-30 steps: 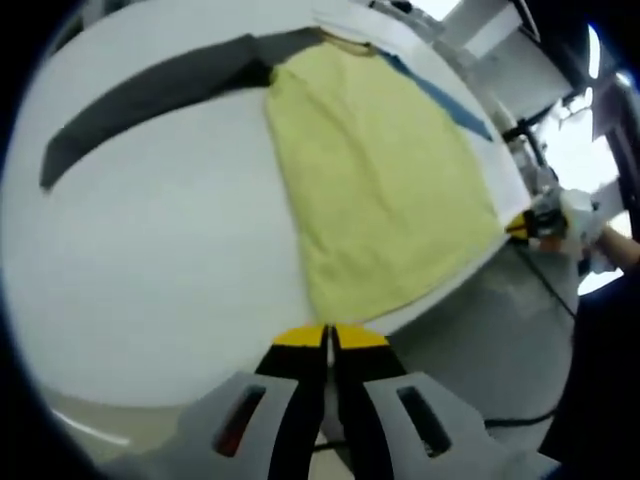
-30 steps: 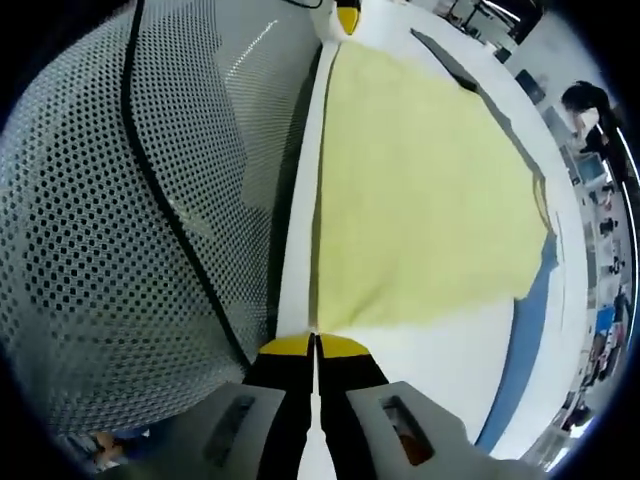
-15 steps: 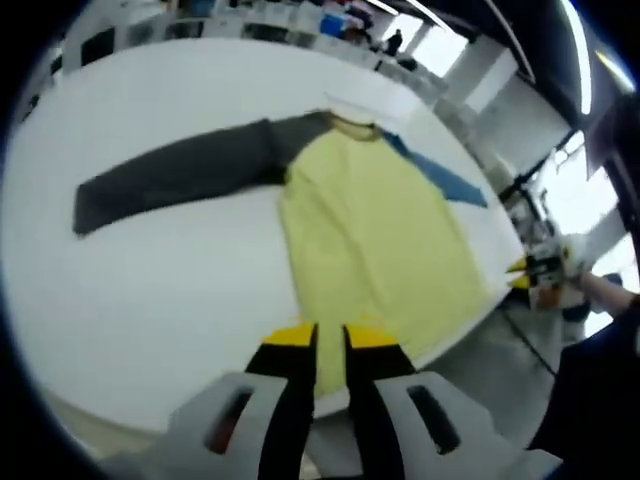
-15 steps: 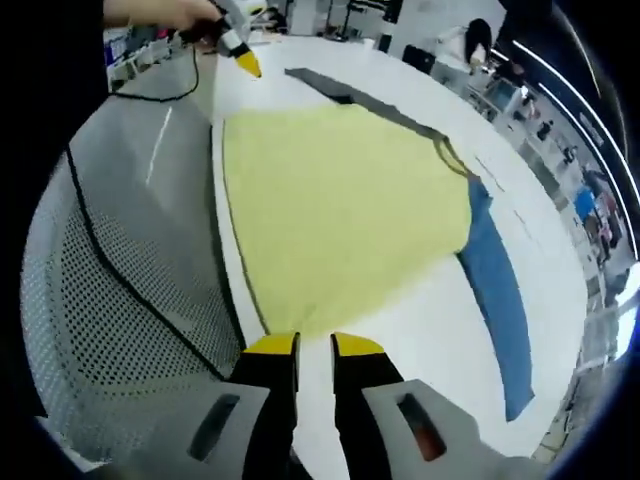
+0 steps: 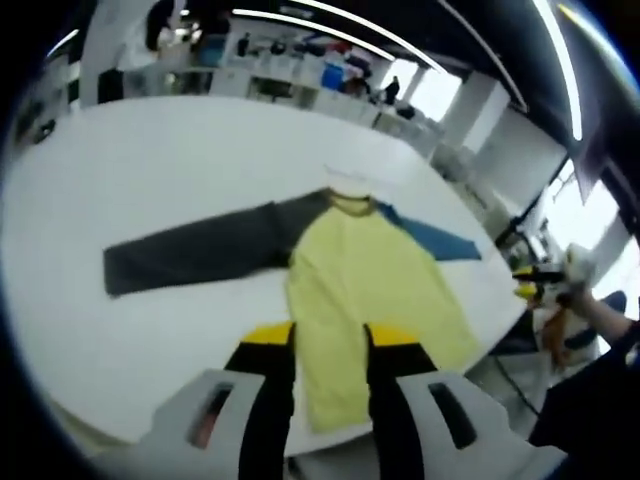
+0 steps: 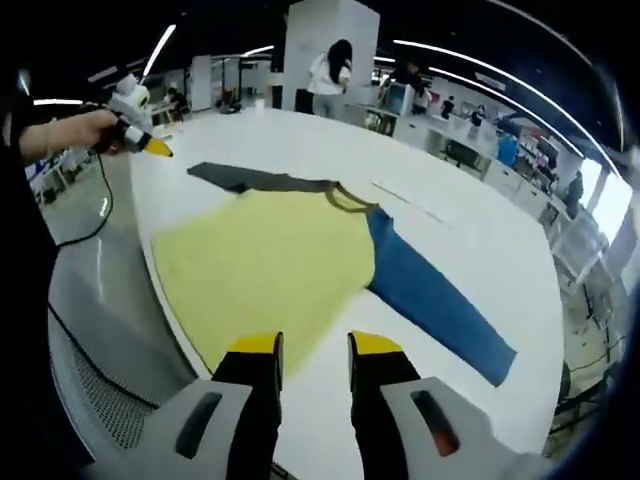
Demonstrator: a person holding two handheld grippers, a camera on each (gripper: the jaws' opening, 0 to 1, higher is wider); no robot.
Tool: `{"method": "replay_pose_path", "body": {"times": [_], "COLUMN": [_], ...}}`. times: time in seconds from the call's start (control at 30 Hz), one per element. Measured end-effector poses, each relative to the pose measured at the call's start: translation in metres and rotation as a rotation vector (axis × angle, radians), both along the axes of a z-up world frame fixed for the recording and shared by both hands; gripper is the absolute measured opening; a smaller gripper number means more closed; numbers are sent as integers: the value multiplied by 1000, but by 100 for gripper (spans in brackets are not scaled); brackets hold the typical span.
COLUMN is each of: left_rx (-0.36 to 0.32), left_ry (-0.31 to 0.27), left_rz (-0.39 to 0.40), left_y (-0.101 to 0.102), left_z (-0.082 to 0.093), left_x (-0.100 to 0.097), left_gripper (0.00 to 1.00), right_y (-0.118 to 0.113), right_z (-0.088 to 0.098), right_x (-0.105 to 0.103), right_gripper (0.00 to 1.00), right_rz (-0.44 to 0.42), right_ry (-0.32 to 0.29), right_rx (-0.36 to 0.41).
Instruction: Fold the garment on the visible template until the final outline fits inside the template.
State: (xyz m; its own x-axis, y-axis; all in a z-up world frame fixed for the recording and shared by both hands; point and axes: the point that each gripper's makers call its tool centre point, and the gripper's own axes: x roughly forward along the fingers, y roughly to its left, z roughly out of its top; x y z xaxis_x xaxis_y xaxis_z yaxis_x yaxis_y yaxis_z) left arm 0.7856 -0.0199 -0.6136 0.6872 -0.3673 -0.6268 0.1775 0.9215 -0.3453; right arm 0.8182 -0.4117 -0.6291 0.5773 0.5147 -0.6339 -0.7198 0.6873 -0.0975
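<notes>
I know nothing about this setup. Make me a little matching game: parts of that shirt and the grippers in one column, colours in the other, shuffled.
Things:
1. Shirt body
2. Spread sleeve, farther from the left gripper
3. Spread sleeve, nearer the left gripper
4. Gripper tips

Colours:
A. dark grey
B. blue
C. pale yellow
D. bright yellow on black

Pairs: 1-C, 2-B, 3-A, 4-D

The blue sleeve shows in the right gripper view; the grey sleeve in the left gripper view. The right gripper has tips like the left one's, and both stand open above the white table.
</notes>
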Motion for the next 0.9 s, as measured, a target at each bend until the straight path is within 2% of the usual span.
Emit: {"method": "replay_pose_path", "body": {"times": [0.13,0.3,0.47,0.53,0.63,0.7,0.8,0.87,0.9], "left_rx": [0,0,2,14,54,67,65,40,36], "left_ry": [-36,-73,-98,-94,-88,-89,-108,-112,-114], "left_rz": [10,20,55,65,77,82,101,105,99], "left_y": [3,10,22,26,32,34,35,33,31], "left_z": [14,25,31,32,35,38,43,44,45], "left_x": [0,3,8,8,8,8,11,11,11], "left_gripper": [29,38,50,55,62,70,79,81,81], "right_y": [-9,-19,-18,-14,-12,-16,-23,-30,-29], "right_z": [14,20,26,34,46,51,54,62,69], "right_x": [9,14,16,19,24,26,28,31,31], "right_gripper": [34,43,52,57,65,69,76,82,85], "right_rz": [-88,-169,-185,-192,-221,-256,-268,-286,-286], "right_ry": [-6,8,3,-19,-49,-46,-58,-128,-152], "right_rx": [67,103,112,153,257,325,356,362,410]}}
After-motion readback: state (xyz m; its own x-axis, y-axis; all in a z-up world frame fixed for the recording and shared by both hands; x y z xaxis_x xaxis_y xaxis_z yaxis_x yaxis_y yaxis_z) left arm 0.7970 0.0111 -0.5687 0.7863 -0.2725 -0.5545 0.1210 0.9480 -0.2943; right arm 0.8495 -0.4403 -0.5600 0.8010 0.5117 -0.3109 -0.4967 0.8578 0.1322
